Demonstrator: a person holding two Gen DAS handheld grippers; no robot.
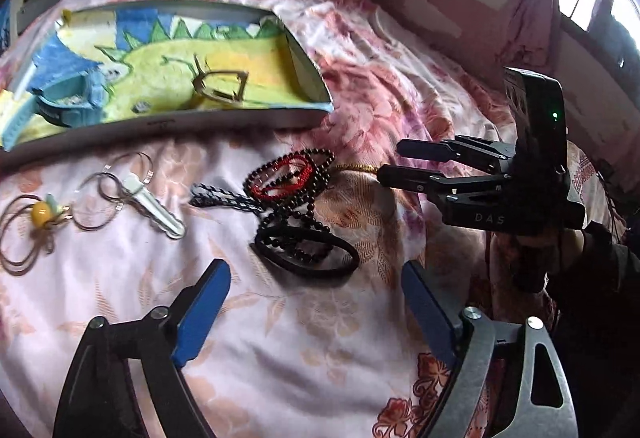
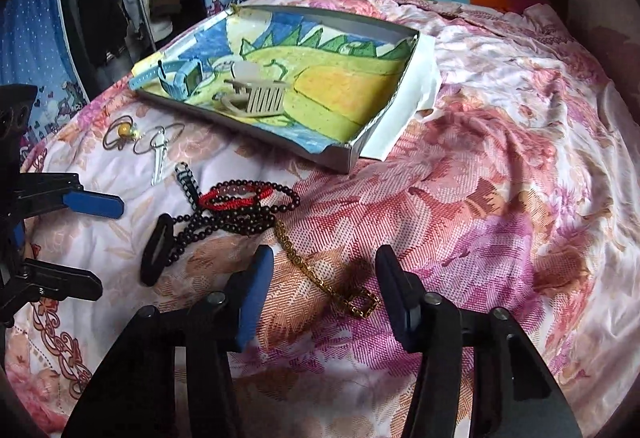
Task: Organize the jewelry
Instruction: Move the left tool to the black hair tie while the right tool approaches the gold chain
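Both the left gripper (image 1: 316, 280) and right gripper (image 2: 325, 270) hung spread over the bedspread (image 2: 500, 198). The gold chain (image 2: 320, 280) lay between the right fingers, outside the tray (image 2: 352, 158).

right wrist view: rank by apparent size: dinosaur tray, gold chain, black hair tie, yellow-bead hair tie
1. dinosaur tray, far the largest.
2. gold chain, long and thin.
3. black hair tie.
4. yellow-bead hair tie, smallest, though it lies farther from the camera, so its true size relative to the black one is unsure.
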